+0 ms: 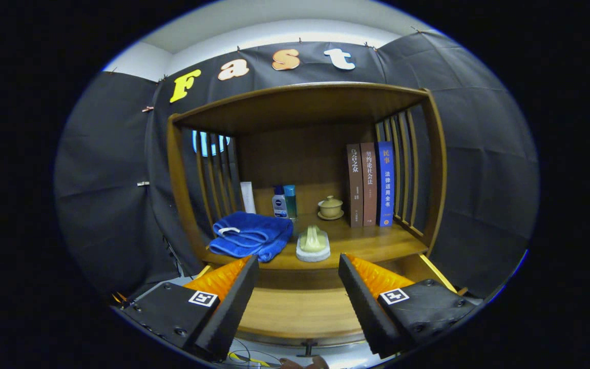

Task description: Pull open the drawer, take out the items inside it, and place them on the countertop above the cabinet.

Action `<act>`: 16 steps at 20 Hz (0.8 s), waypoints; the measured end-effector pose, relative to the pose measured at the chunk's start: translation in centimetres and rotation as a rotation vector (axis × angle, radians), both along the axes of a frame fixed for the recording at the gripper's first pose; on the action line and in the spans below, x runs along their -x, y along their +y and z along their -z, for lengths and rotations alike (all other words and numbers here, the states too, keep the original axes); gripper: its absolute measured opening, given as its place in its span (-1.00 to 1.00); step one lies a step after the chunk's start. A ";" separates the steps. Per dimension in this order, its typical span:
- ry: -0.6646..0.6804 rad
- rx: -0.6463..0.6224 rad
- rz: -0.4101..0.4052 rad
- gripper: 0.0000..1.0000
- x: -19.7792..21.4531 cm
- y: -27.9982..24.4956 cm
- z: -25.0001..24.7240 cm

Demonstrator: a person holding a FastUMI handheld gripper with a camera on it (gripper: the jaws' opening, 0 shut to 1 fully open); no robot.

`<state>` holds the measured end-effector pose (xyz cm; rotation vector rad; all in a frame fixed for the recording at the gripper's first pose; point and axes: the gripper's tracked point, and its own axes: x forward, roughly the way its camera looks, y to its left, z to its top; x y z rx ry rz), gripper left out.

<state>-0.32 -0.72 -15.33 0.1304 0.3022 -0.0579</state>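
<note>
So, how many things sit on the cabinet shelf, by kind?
Books: 3
Bottles: 2
Towel: 1
Lidded cup: 1
Brush: 1
White tube: 1
Total: 9
Hand-held gripper open, holding nothing.

cabinet: smooth satin wood | towel: soft plush cloth | lidded cup: glossy ceramic

Black cloth wall drapes behind and beside a wooden cabinet with slatted sides; pale ceiling above, evenly lit.
</note>
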 end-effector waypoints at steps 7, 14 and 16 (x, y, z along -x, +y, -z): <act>0.070 -0.042 0.022 0.98 7.0 0.8 7.9; 0.151 -0.051 0.043 0.98 7.3 0.0 13.9; 0.174 -0.048 0.038 0.98 6.9 0.1 15.1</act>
